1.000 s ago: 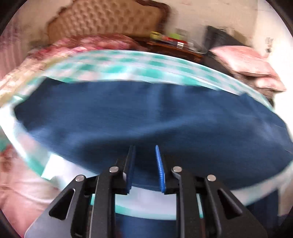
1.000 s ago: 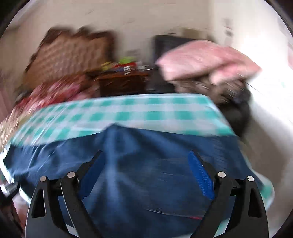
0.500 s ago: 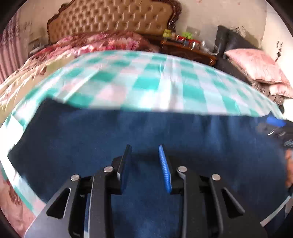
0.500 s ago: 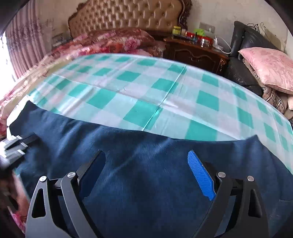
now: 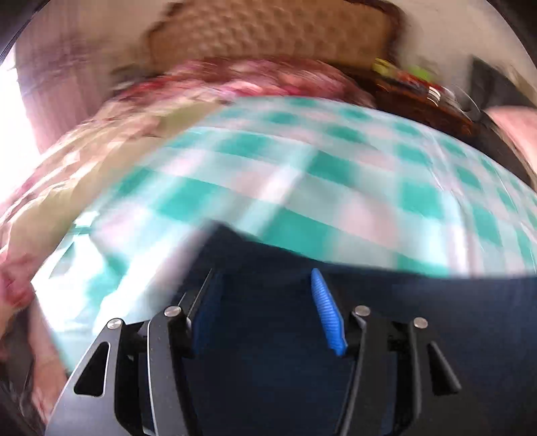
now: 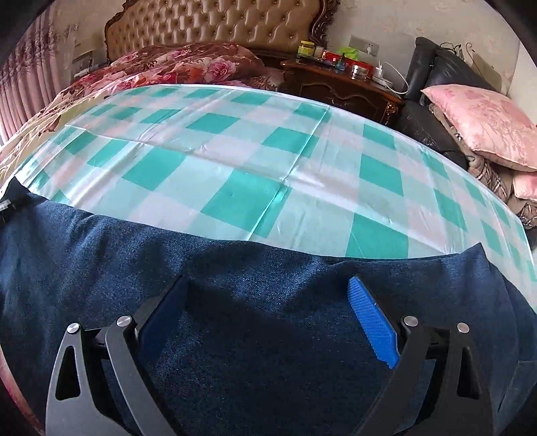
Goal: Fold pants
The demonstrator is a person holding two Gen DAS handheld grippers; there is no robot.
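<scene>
The dark blue pants lie flat across the near part of a table covered with a green and white checked cloth. My right gripper is open wide and empty, its blue pads low over the pants near their far edge. In the blurred left wrist view my left gripper is open and empty over the left end of the pants, with the checked cloth beyond. The left gripper shows as a small dark shape at the left rim of the right wrist view.
A bed with a tufted headboard and floral bedding stands behind the table. A dark wooden nightstand with bottles is at the back right. Pink pillows lie on a black sofa at the right.
My left gripper has opened wider and swung left toward the pants' left end, blurring its view. My right gripper stays wide open and has moved slightly closer to the pants' far edge.
</scene>
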